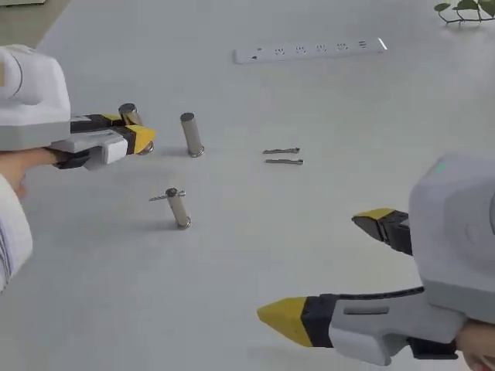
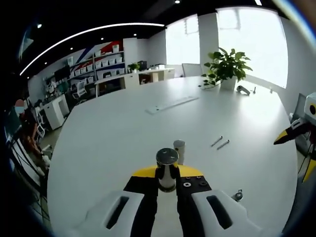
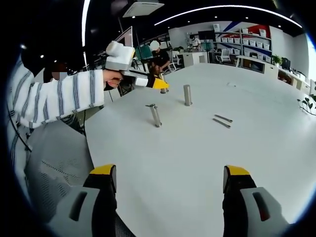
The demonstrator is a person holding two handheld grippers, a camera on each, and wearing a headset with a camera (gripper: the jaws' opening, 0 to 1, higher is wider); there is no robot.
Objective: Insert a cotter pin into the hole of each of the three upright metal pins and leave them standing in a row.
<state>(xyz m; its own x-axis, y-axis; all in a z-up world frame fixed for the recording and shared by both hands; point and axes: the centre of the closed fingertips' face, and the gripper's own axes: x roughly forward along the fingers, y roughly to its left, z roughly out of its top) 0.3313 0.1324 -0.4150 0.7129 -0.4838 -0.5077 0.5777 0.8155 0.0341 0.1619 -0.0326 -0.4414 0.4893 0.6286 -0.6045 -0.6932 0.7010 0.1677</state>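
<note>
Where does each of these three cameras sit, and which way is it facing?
Head view: headset, looking down at table, left gripper, right gripper, sleeve.
Left gripper view: looks along its fingers, shut on upright pin.
Right gripper view: open fingers, facing the person's sleeve.
All share the loose cotter pins.

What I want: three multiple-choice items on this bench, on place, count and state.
1. The loose cotter pins lie: A on the power strip; B on the table right of the metal pins; C in a tool.
2. Metal pins carrying a cotter pin: A one; B two; C three.
3. The right tool is: A open; B shut on a cotter pin; C shut on a metal pin.
B, they lie on bare table; A, only the nearest pin has one through it; A, its jaws stand wide apart.
</note>
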